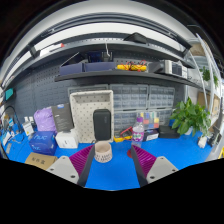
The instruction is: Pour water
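Gripper (110, 163) jaws apart and empty, aligned on the cup (103, 152) just ahead on the blue table (170, 150), apparently for grasping.

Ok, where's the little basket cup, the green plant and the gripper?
basket cup (103, 152), gripper view, its woven side.
green plant (191, 116), gripper view, its leaves.
gripper (113, 163), gripper view, open, midway between its fingertips.

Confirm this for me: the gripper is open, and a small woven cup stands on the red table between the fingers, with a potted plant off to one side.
Wrong in one respect: the table is blue, not red, as the gripper view shows. The rest holds: the gripper is open, the small woven cup stands on the table between the fingers without being gripped, and a potted plant stands off to one side.
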A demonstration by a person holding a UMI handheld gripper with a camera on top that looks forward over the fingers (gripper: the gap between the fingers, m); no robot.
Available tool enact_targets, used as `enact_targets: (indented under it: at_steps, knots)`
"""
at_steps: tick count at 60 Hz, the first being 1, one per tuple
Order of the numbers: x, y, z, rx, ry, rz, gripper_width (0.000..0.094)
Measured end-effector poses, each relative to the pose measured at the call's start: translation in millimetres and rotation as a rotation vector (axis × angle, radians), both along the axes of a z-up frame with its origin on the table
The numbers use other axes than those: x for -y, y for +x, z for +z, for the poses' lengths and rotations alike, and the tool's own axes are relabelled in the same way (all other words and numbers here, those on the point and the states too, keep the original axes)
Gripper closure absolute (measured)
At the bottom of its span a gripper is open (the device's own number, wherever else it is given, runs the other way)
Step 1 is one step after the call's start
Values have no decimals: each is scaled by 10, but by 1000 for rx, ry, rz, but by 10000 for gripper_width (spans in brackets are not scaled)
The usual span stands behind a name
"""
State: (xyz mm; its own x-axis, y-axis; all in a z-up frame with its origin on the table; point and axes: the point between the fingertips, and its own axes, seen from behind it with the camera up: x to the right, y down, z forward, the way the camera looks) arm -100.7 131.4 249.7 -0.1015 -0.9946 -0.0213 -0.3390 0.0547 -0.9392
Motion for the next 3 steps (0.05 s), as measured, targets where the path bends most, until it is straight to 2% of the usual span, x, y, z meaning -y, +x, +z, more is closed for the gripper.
enact_targets:
  at_steps: [3]
  knots:
    - [26, -18, -6, -2, -9, -10, 211]
